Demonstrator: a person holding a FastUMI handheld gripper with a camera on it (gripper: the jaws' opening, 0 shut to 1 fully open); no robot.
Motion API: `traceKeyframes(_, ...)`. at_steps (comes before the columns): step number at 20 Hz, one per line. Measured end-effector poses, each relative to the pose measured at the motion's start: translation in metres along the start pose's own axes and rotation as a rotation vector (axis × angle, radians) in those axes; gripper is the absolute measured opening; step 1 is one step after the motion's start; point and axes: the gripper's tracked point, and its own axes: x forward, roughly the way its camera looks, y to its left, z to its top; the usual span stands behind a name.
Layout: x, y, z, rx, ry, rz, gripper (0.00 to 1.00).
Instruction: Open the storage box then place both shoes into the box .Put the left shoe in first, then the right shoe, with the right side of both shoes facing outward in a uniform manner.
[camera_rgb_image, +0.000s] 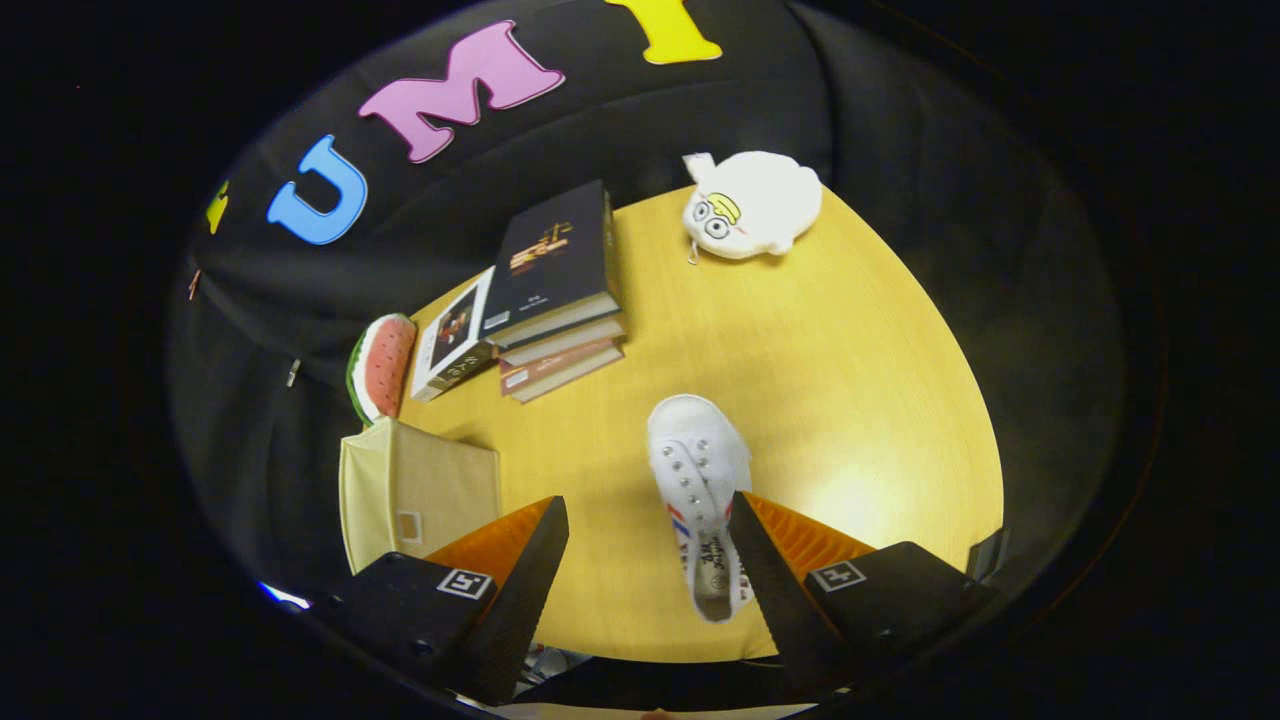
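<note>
White shoe (697, 480) lying on yellow bench (860, 400) between spread, empty fingers (648, 520), hard against the right one, toe pointing away; cream storage box (420, 490) just left of left finger, stacked books (550, 290) beyond.

The gripper (648, 545) is seen as two wedge-shaped fingers (520, 590) with ribbed inner faces, set wide apart and mounted on dark blocks, each marked with a small square black-and-white tag
</note>
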Motion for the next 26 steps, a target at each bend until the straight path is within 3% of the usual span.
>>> traceKeyframes(8, 0.044, -0.066, -0.03, 0.028, 0.147, -0.01, 0.99)
traceKeyframes(16, 0.089, -0.076, -0.042, -0.024, 0.231, -0.053, 0.99)
traceKeyframes(21, 0.104, -0.061, -0.048, -0.087, 0.249, -0.032, 0.96)
traceKeyframes(22, 0.106, -0.054, -0.05, -0.061, 0.26, -0.005, 0.86)
traceKeyframes(23, 0.097, -0.056, -0.044, -0.045, 0.26, -0.029, 0.74)
traceKeyframes(24, 0.109, -0.057, -0.05, -0.035, 0.271, -0.027, 0.54)
traceKeyframes(26, 0.107, -0.059, -0.049, -0.009, 0.26, -0.01, 0.5)
